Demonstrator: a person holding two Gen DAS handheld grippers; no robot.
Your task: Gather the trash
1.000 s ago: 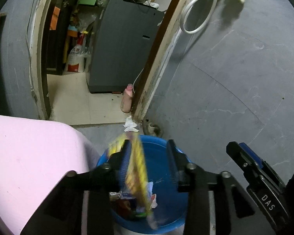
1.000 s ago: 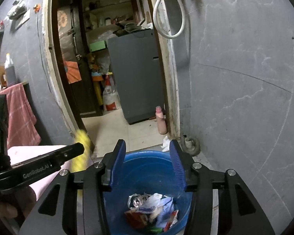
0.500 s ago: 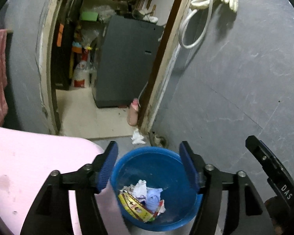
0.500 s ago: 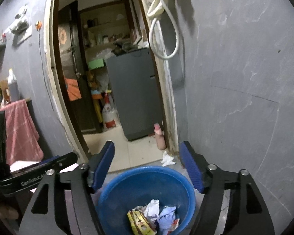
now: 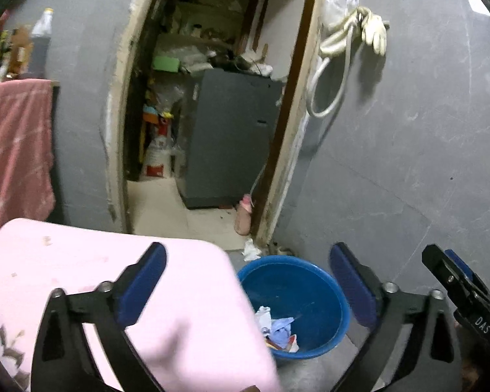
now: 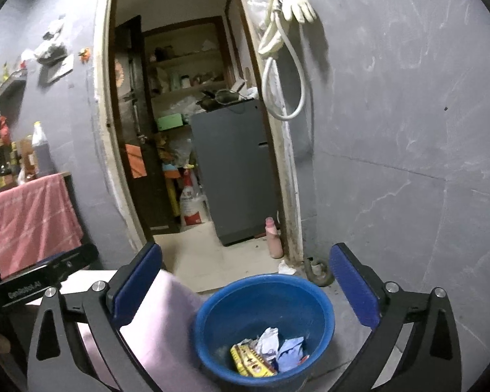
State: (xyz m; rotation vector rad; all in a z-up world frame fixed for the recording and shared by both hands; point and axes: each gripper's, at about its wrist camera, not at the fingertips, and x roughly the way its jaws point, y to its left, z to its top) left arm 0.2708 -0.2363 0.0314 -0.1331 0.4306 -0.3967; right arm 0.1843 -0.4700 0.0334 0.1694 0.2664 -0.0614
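A blue bucket [image 5: 313, 281] stands on the floor by the grey wall, also in the right wrist view [image 6: 245, 297]. It holds crumpled trash [image 6: 271, 349], including a yellow wrapper [image 6: 248, 359] and blue and white papers [image 5: 277, 326]. My left gripper [image 5: 248, 284] is open wide and empty, above the pink table edge and the bucket. My right gripper [image 6: 245, 287] is open wide and empty, above the bucket. A crumpled white paper [image 5: 251, 249] lies on the floor by the doorframe, also in the right wrist view [image 6: 285, 268].
A pink table [image 5: 98, 281] lies left of the bucket. A doorway [image 6: 192, 163] behind leads to a room with a grey appliance [image 6: 235, 170]. A pink bottle [image 6: 273, 238] stands at the doorframe. A hose and gloves [image 6: 287, 32] hang on the wall. A red cloth [image 6: 32, 222] hangs at left.
My left gripper let go of the yellow wrapper, which now lies in the bucket. Both grippers opened wider and rose and drew back from the bucket.
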